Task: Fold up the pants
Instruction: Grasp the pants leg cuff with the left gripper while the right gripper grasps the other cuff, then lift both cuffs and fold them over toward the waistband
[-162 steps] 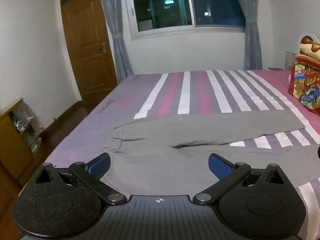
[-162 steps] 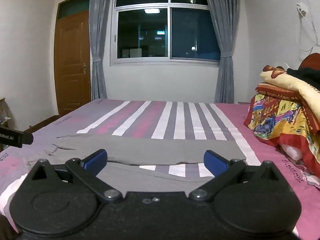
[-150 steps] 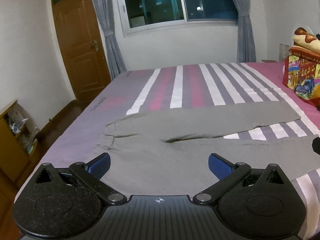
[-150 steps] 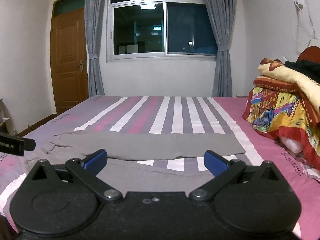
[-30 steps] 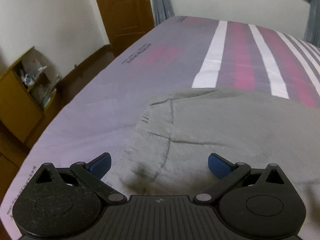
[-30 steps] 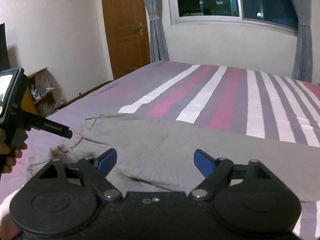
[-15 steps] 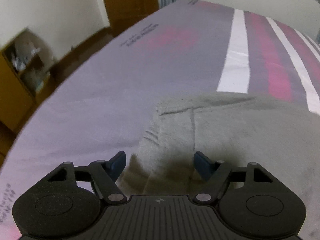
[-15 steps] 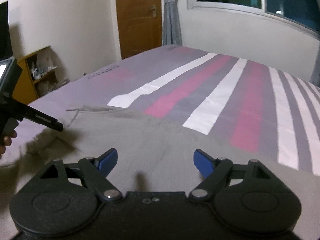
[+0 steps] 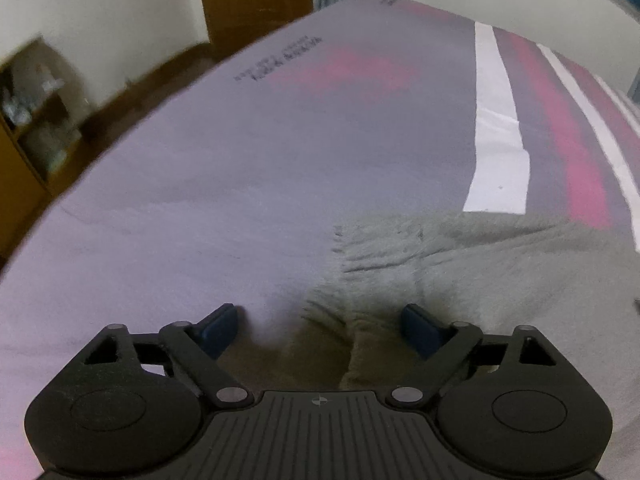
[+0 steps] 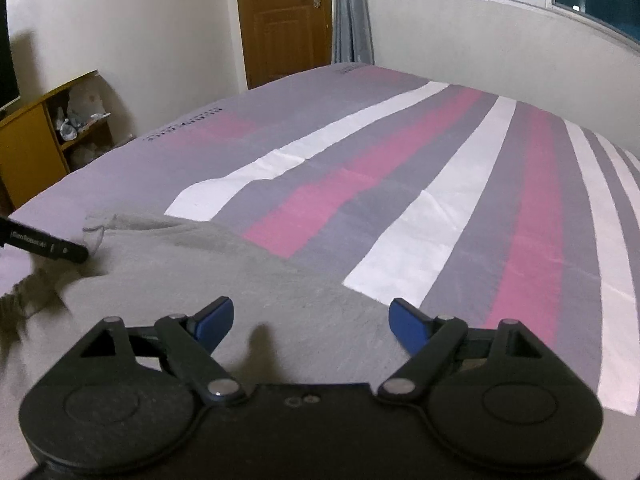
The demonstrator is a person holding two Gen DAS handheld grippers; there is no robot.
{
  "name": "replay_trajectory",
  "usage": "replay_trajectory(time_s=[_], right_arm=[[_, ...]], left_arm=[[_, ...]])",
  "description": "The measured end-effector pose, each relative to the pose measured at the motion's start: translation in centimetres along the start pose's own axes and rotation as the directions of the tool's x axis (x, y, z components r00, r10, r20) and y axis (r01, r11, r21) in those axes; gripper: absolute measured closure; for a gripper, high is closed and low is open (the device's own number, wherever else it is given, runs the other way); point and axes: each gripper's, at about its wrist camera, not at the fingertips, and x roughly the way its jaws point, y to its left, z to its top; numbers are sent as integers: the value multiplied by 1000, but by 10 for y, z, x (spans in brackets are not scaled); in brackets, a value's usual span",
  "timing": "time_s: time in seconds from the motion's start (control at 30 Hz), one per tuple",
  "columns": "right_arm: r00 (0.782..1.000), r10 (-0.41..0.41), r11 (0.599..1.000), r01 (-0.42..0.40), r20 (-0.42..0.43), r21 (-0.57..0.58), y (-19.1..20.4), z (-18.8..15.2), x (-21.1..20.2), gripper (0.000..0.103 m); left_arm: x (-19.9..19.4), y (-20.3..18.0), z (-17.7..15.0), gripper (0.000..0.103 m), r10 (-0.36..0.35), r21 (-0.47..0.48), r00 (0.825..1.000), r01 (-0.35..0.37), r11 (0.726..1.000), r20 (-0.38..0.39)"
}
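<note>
Risk first: a shallow bite on only the top layer of the grey fleece pants (image 9: 460,264), letting the under layer drag and bunch once lifted. Likely cause: the rumpled, ribbed waistband edge between the blue pads, with folds already heaped near the left tongs (image 9: 320,326). Also possible: pinching the striped purple, pink and white bed sheet (image 9: 224,200) along with the fabric, since the left pad sits over bare sheet just beside the garment edge. Uneven lift too, if the two sides close at different depths.

Left tongs: apart, straddling the waistband corner, fabric between the pads but not yet clamped. Right tongs (image 10: 310,322): apart as well, low over the pants (image 10: 248,292), with the far hem of the cloth just beyond the right pad and the sheet (image 10: 400,184) past it. Pants spread flat on the bed, waist end toward the left tongs, whose black tip (image 10: 48,246) shows at the left edge of the right view, touching the cloth there.
</note>
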Motion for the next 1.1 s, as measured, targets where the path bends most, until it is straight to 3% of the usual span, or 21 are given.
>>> replay_trajectory(time_s=[0.07,0.1,0.2,0.27,0.4,0.43,0.57,0.8,0.97,1.1], right_arm=[[1000,0,1000,0,-14,2,-4,4,7,17],[1000,-3,1000,3,-24,-5,-5,6,12,17],[997,1,1000,-3,-78,-26,-8,8,25,21],[993,9,999,-14,-121,-45,-7,7,32,34],[993,11,999,-17,-120,-52,-7,2,26,84],[994,12,999,-16,-108,-41,-10,1,21,92],[999,28,997,-31,-44,-71,-2,-6,-12,97],[994,81,990,-73,69,-122,34,-43,-112,97],[991,125,988,-120,49,-101,63,-102,-172,97],[990,134,989,-136,-39,-56,83,-154,-178,96]], left_arm=[[4,4,0,42,-77,-26,997,77,997,8],[5,4,0,45,-107,-37,994,107,994,1],[0,-3,-2,51,-100,-5,995,101,995,13],[-5,-4,-3,65,-102,-5,995,102,995,23],[-22,-8,-6,77,-78,38,995,76,996,67],[-28,-11,-7,80,-72,54,994,68,996,86],[-56,-10,-17,83,-77,90,987,64,994,144],[-118,4,-45,86,-143,96,972,127,987,186],[-155,22,-84,86,-146,93,974,132,987,173],[-158,42,-123,86,-87,66,992,81,995,91]])
